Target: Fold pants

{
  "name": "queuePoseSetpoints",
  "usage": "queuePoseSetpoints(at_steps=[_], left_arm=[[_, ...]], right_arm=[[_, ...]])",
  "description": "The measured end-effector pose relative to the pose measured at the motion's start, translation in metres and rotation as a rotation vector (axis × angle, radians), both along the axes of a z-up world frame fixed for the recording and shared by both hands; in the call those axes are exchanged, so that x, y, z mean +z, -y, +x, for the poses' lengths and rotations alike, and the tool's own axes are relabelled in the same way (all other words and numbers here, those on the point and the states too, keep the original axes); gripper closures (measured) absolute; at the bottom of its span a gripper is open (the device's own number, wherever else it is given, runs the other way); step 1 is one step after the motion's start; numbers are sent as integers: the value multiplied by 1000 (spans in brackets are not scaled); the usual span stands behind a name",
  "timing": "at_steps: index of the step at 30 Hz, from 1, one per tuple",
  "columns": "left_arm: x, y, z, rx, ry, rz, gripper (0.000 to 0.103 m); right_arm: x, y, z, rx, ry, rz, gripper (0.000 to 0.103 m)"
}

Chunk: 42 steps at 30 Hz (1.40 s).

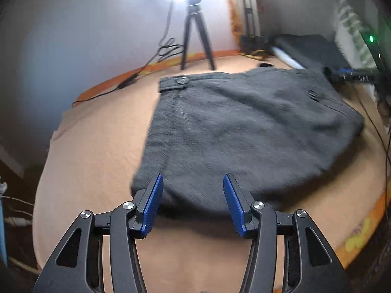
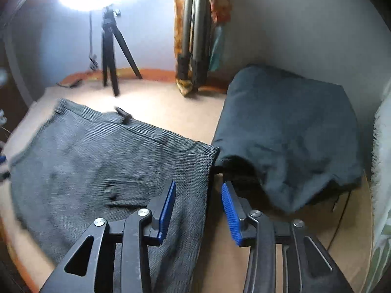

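Left wrist view: left gripper [image 1: 193,183] with blue pads spread wide and holding nothing, grey pants [image 1: 244,131] lying folded on the peach bedsheet [image 1: 92,161] just ahead, near edge between the fingertips, black tripod [image 1: 195,34] far beyond. Right wrist view: right gripper [image 2: 198,187] likewise parted and empty above the right edge of the pants [image 2: 97,166], dark folded cloth [image 2: 288,134] ahead to the right.

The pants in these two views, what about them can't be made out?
- Left wrist view: the pants' near edge is blurred, and partly behind the left gripper.
- Right wrist view: the near part sits behind the right gripper; the fabric is smeared.
- How many layers are folded: neither view shows.
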State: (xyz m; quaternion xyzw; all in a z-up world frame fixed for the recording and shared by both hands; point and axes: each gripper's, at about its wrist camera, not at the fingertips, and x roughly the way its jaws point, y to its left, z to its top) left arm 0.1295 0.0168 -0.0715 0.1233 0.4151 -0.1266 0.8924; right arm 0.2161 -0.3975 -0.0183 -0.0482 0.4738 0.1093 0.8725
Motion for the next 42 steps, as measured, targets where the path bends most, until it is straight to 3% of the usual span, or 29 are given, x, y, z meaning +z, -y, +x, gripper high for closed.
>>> queuePoseSetpoints(at_steps=[3,4,9,13,17,22,27,28,31,33,35,40,42], left_arm=[[0,14,-22,-72,14,5,55],[-2,21,-28,-104,21,21,55],[-16,52,-52,-257,26,97,55],[-25,71,-54,-324,42,173,55],[-38,76,-43,-344,14,233,55],[-53,77,-32,-362,-27,267,65],[-55,74,-24,-371,-32,234,90],[-55,74,-22,-373,-31,232,91],[-50,71,-22,-388,-36,211,93],[-43,67,-27,-408,-33,200,94],[-39,66,-32,-428,-28,194,94],[-52,65,-34,-442,-51,214,93],[-48,61,-34,-429,-75,187,87]], right_arm=[[19,6,-34,-28,13,62,35],[20,6,-44,-41,7,76,33],[-1,15,-81,-133,-116,229,31],[-29,23,-90,-201,-237,380,31],[-47,25,-92,-230,-282,483,29],[-65,29,-86,-282,-318,607,29],[-66,31,-83,-297,-297,648,29],[-67,30,-81,-300,-292,651,29],[-66,24,-74,-302,-275,618,43],[-63,23,-72,-298,-259,601,64],[-53,23,-71,-291,-229,582,74],[-54,14,-73,-278,-215,515,74],[-53,14,-74,-266,-223,518,55]])
